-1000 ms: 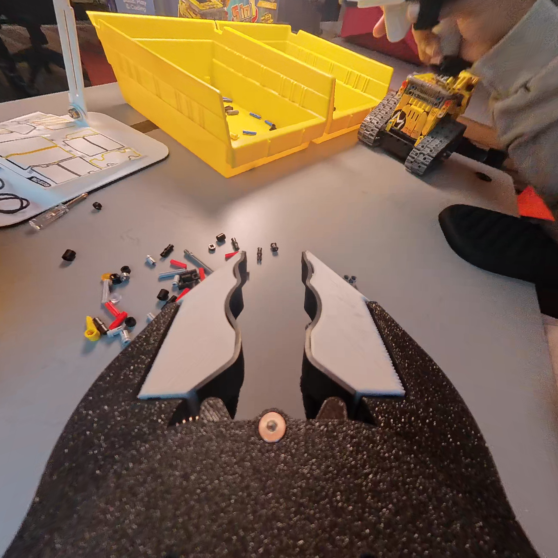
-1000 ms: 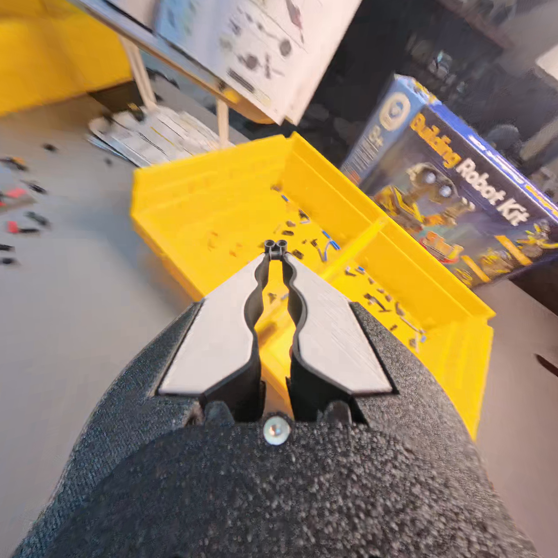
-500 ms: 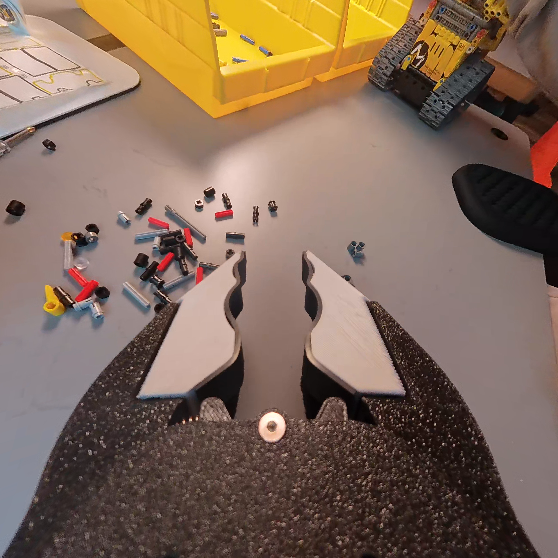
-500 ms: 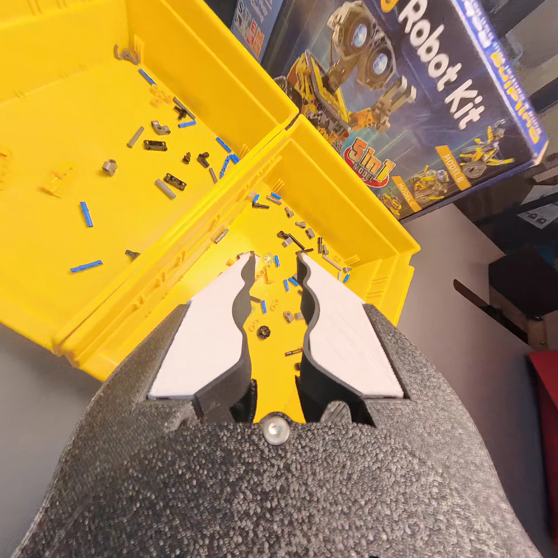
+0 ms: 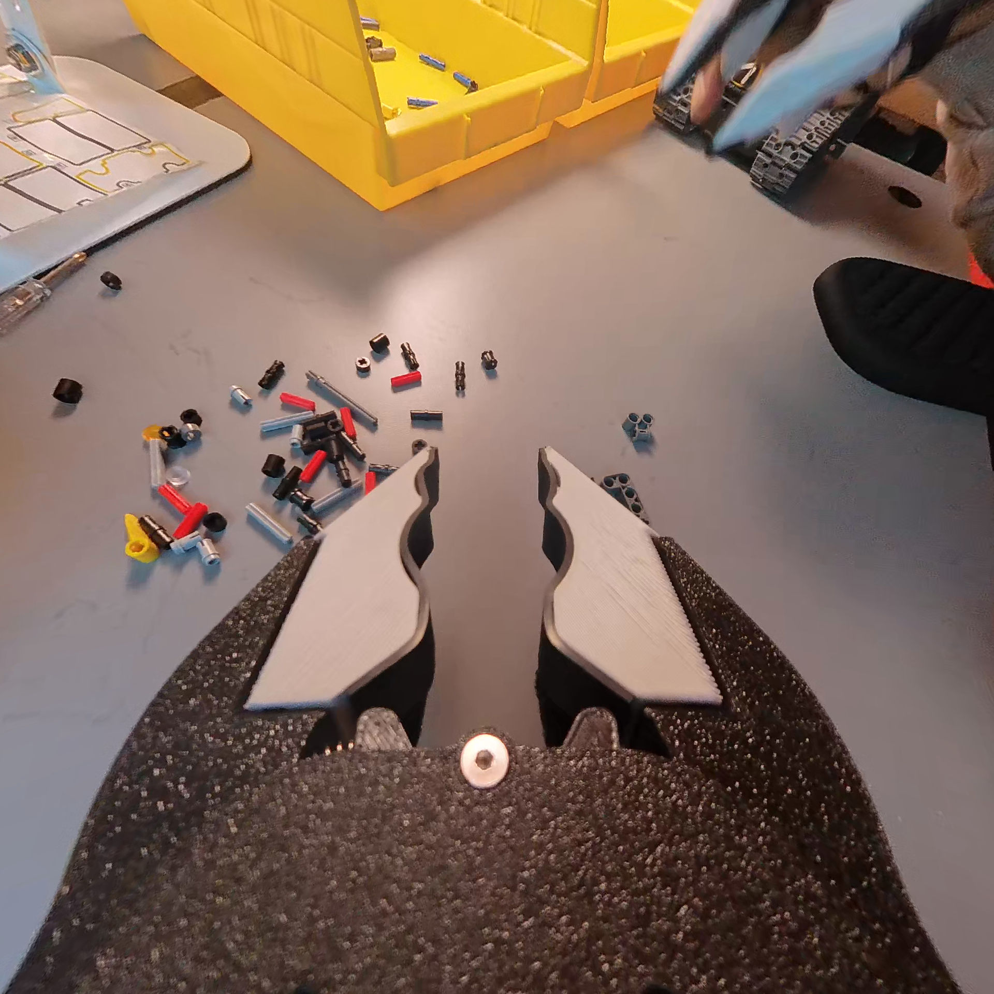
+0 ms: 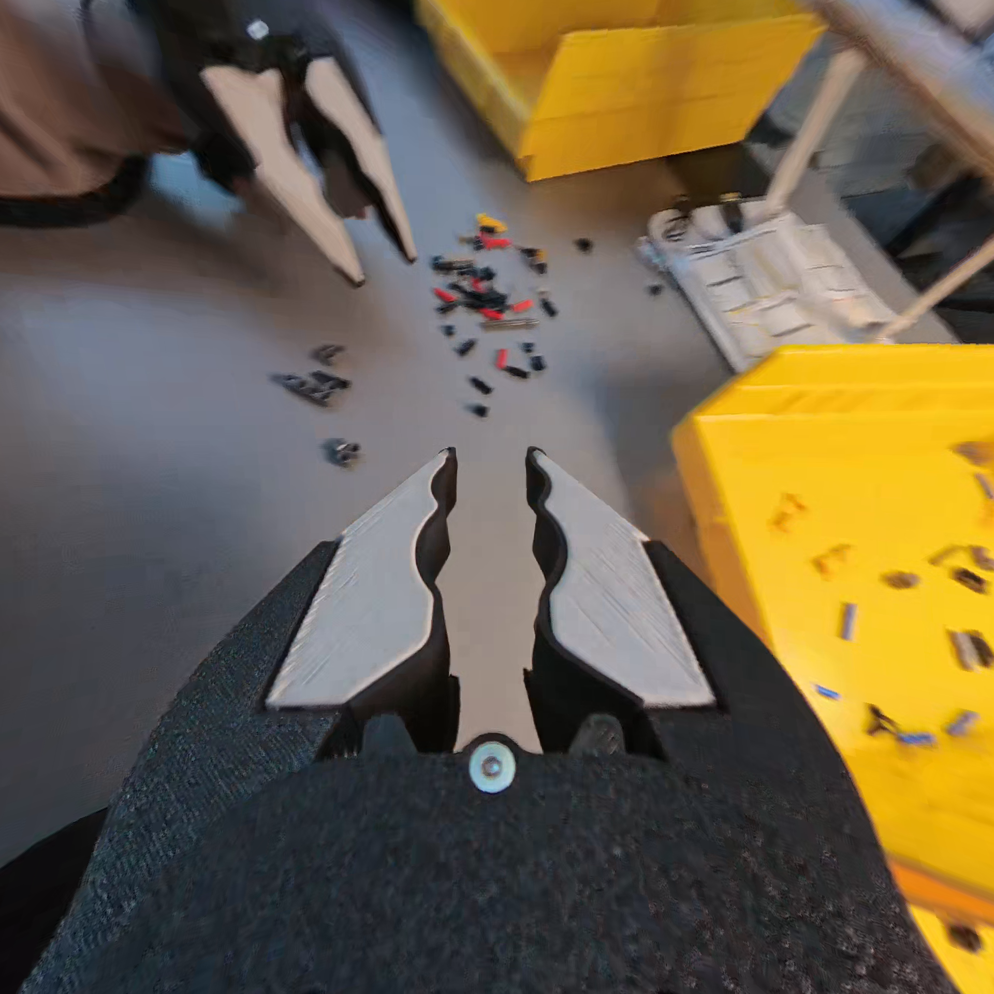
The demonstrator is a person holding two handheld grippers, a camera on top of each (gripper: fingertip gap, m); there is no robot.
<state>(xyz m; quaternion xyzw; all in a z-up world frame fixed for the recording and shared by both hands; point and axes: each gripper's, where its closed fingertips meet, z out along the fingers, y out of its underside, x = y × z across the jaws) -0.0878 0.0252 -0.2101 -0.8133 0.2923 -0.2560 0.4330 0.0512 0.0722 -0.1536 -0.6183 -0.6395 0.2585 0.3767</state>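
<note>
While its grey fingers stand well apart with nothing between them, the left tool (image 5: 488, 457) hangs low over the grey counter (image 5: 565, 279). Just left of its tip lies a scatter of small black, red, grey and yellow plastic pins (image 5: 301, 446); a small dark grey holed connector (image 5: 638, 427) sits just right, another touching the right finger's edge. The right tool (image 6: 490, 454), blurred, is likewise spread and empty, above bare counter beside a yellow plastic parts bin (image 6: 839, 516) of small pieces.
</note>
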